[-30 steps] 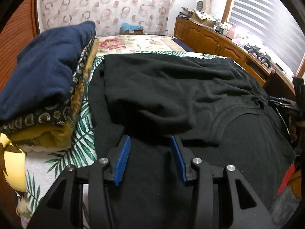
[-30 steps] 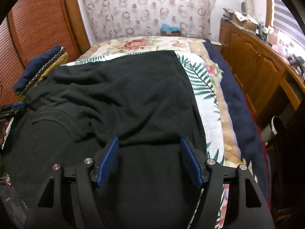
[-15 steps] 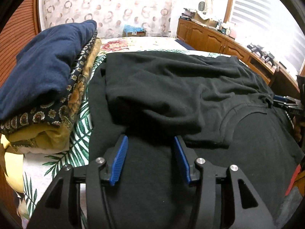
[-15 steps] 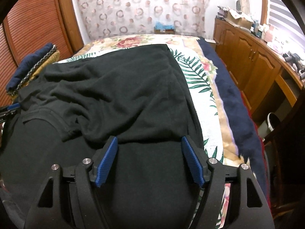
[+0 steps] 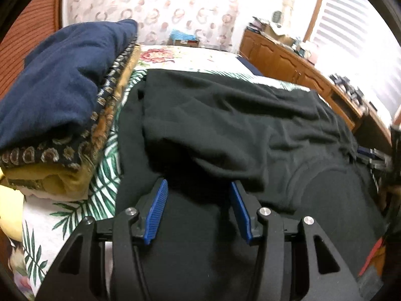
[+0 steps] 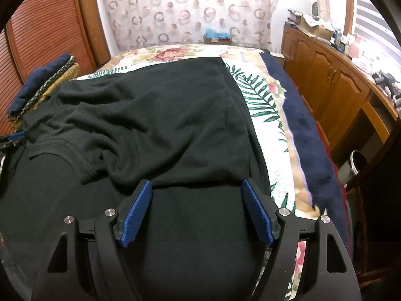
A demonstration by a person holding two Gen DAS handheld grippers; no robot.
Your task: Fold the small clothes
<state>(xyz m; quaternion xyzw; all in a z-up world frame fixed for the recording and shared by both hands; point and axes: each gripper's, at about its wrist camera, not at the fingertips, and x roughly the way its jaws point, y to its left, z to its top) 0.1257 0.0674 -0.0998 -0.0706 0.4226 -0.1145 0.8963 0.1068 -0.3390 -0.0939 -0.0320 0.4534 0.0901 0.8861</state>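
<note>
A black garment (image 5: 238, 125) (image 6: 163, 115) lies spread on the bed, its far part folded back over the near part, with the folded edge just ahead of both grippers. My left gripper (image 5: 199, 184) hovers open over the garment's left side; only flat cloth lies below its blue pads. My right gripper (image 6: 196, 182) stands open wider over the right side, its fingertips at the folded edge and gripping nothing. Each view catches the other gripper at its edge: the right gripper (image 5: 376, 155) and the left gripper (image 6: 12, 139).
A stack of folded clothes (image 5: 57, 87) (image 6: 42, 82), dark blue on top, sits on the bed to the left. A dark blue blanket (image 6: 300, 125) runs along the bed's right edge. Wooden cabinets (image 6: 325, 80) and a small bin (image 6: 356, 163) stand to the right.
Both grippers' jaws stand slightly wider than a second ago. The views have shifted a little; the garment lies as it did.
</note>
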